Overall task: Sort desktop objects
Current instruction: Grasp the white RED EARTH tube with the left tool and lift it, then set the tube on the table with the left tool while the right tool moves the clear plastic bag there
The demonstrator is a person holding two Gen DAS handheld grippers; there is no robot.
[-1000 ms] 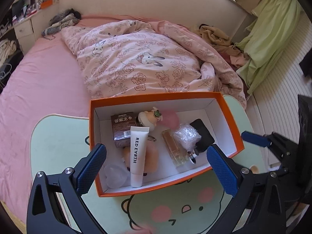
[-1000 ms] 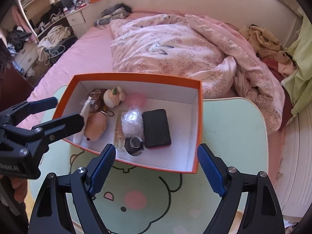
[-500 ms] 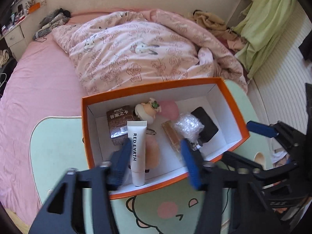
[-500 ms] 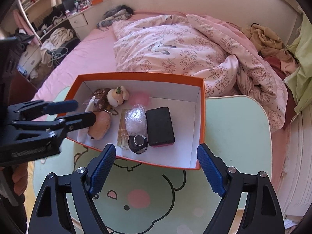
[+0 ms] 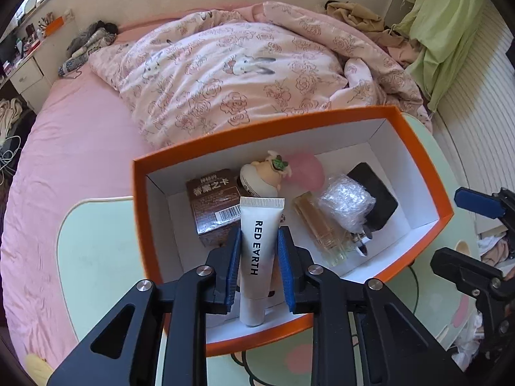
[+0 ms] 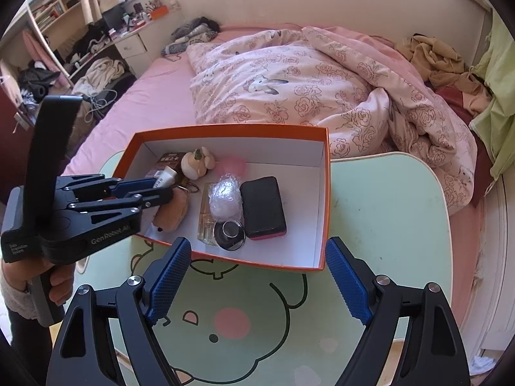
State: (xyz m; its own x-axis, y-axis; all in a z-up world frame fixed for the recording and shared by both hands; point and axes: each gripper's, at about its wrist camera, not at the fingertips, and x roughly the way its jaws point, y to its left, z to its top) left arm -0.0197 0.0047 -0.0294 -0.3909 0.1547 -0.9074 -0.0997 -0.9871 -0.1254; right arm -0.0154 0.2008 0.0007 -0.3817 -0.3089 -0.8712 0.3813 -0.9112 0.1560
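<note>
An orange box (image 5: 138,199) with a white inside stands on the green table (image 6: 386,212). My left gripper (image 5: 259,241) is shut on a white RED EARTH tube (image 5: 259,251) inside the box. In the right wrist view the left gripper (image 6: 154,189) reaches into the box's (image 6: 325,193) left end with the tube (image 6: 165,175) in it. My right gripper (image 6: 257,276) is open and empty, in front of the box over the table.
The box also holds a brown carton (image 5: 212,202), a plush toy (image 5: 264,175), a pink item (image 5: 307,170), a clear bottle (image 5: 322,228), a bubble-wrapped item (image 5: 346,201) and a black case (image 6: 262,207). A bed with a pink quilt (image 6: 289,87) lies behind the table.
My left gripper moved forward into the box and closed its jaws on the white tube. The right gripper stayed open and nearly still.
</note>
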